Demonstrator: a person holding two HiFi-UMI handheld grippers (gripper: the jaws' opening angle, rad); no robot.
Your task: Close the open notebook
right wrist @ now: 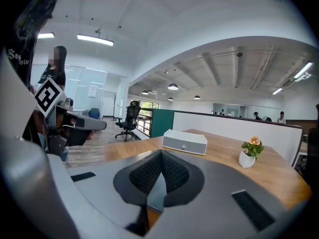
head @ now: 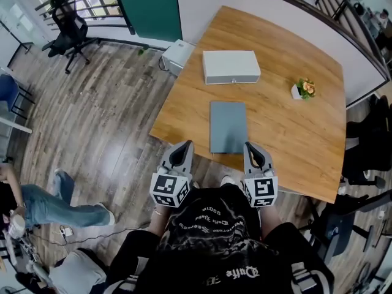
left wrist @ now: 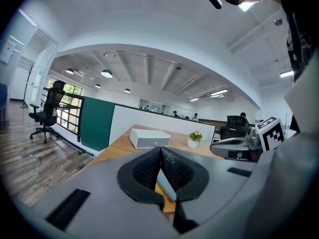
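A grey-blue notebook point(head: 228, 126) lies flat and closed on the wooden table point(head: 294, 133), near its front edge. My left gripper point(head: 182, 147) hangs just off that edge, left of the notebook's near corner, shut and empty. My right gripper point(head: 253, 149) is at the notebook's near right corner, also shut with nothing in it. In the left gripper view the pads point(left wrist: 172, 168) meet, and a pale strip of the notebook point(left wrist: 167, 185) shows below them. In the right gripper view the pads point(right wrist: 174, 173) are pressed together over the notebook point(right wrist: 157, 195).
A white box point(head: 231, 66) sits at the table's far side and a small potted plant point(head: 304, 89) to its right. An office chair point(head: 70, 29) stands far left, a white unit point(head: 177, 55) on the floor by the table. A person point(head: 43, 204) is at lower left.
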